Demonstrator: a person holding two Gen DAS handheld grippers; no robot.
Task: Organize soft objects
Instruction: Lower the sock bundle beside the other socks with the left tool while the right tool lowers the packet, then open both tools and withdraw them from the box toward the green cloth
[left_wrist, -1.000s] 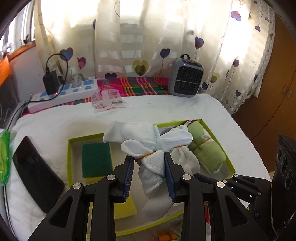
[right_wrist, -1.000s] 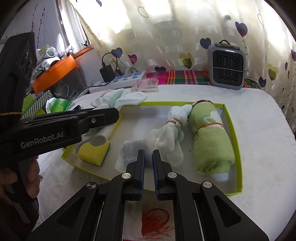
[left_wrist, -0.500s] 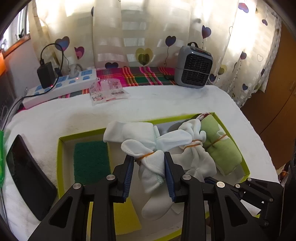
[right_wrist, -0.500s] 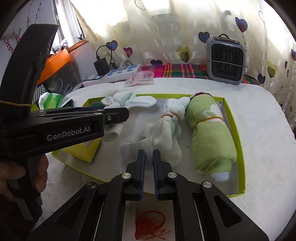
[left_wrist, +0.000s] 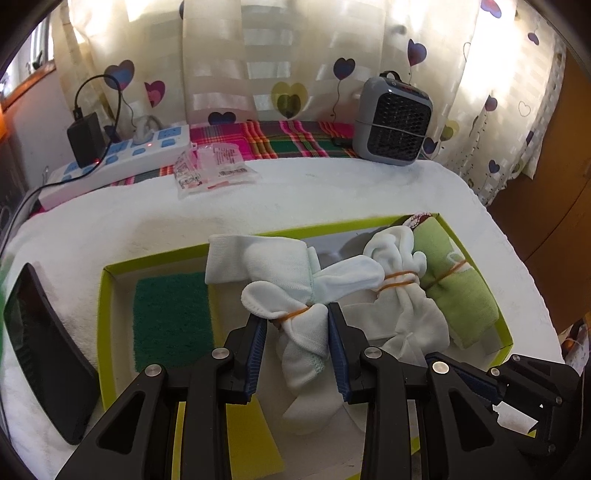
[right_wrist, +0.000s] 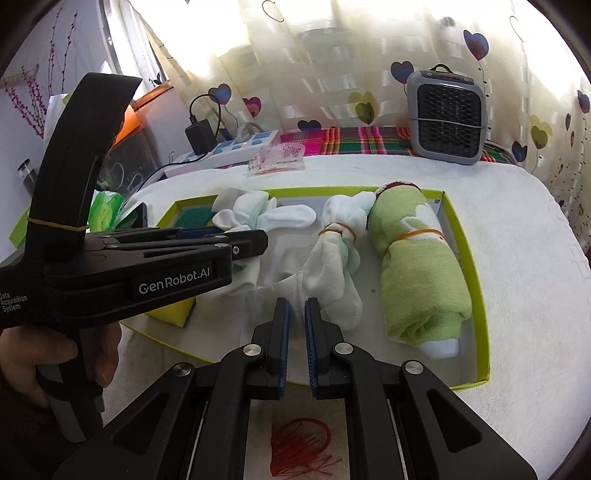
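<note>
Left gripper (left_wrist: 297, 345) pinches banded white sock bundle (left_wrist: 295, 295) over green tray (left_wrist: 105, 295), for placing at 9 o'clock of its twin; right gripper (right_wrist: 295, 332) closed, empty.

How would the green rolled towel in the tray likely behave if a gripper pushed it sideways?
The green towel roll would probably roll, since it is cylindrical and lies on the flat tray floor. It likely stays bundled, as a rubber band circles it. It looks soft, so pads would probably dent it.

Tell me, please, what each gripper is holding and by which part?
The left gripper clamps a white sock bundle just below its rubber band; the right gripper is shut on nothing.
</note>
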